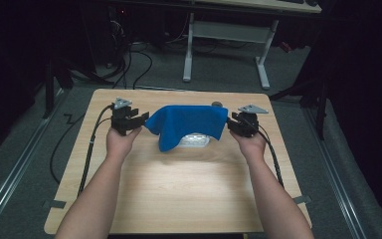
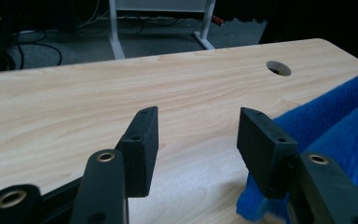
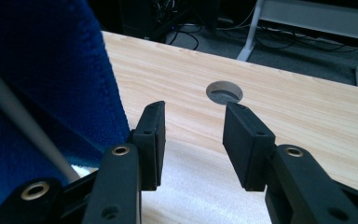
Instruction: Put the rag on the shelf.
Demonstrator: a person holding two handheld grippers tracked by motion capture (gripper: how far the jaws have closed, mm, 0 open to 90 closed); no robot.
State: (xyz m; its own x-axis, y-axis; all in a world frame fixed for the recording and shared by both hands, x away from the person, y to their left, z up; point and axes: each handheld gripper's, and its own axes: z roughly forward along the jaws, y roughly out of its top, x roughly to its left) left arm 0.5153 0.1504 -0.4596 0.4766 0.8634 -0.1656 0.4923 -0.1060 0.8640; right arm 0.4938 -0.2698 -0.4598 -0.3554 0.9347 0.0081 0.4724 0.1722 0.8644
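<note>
A blue cloth lies draped over a white object at the middle of the wooden table; the cloth hides most of that object. My left gripper stands at the cloth's left edge. In the left gripper view this gripper is open with bare table between its jaws, and the cloth lies against the outer side of its right jaw. My right gripper sits at the cloth's right edge. In its own view the right gripper is open and holds nothing, with the cloth hanging to its left.
A round cable hole pierces the table just behind the cloth. A pale thin rod crosses in front of the cloth in the right gripper view. Beyond the table stand a white-legged desk and floor cables.
</note>
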